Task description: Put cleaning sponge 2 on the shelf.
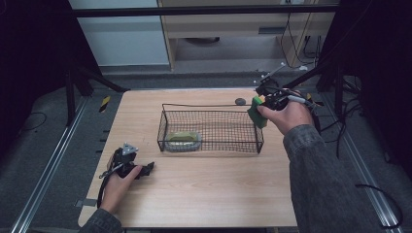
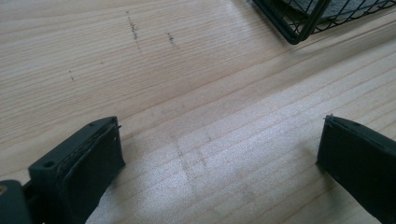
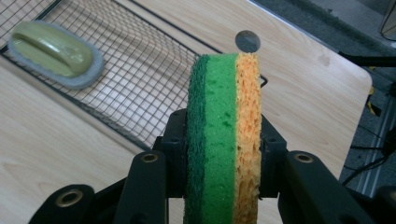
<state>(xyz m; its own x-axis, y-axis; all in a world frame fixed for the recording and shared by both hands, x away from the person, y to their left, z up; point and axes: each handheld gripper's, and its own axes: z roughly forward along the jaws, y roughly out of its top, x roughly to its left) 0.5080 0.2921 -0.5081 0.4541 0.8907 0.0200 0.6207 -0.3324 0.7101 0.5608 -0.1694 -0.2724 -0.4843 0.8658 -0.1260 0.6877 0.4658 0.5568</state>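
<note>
Sponge (image 3: 224, 135): porous foam, green and orange layers, with a darker green, rough, fibrous scouring face. Basket (image 1: 211, 127): thin black wire mesh, matt. Table (image 2: 187, 93): pale wood, visible grain, matt, a few dark scuffs. Scrubber (image 3: 53, 53) in basket: smooth, glossy olive plastic handle on a grey felt-like pad.

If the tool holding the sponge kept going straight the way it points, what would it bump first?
Probably the wire basket: the right tool, shut on the sponge, points over its rim. Depth is unclear, so it might pass above.
</note>
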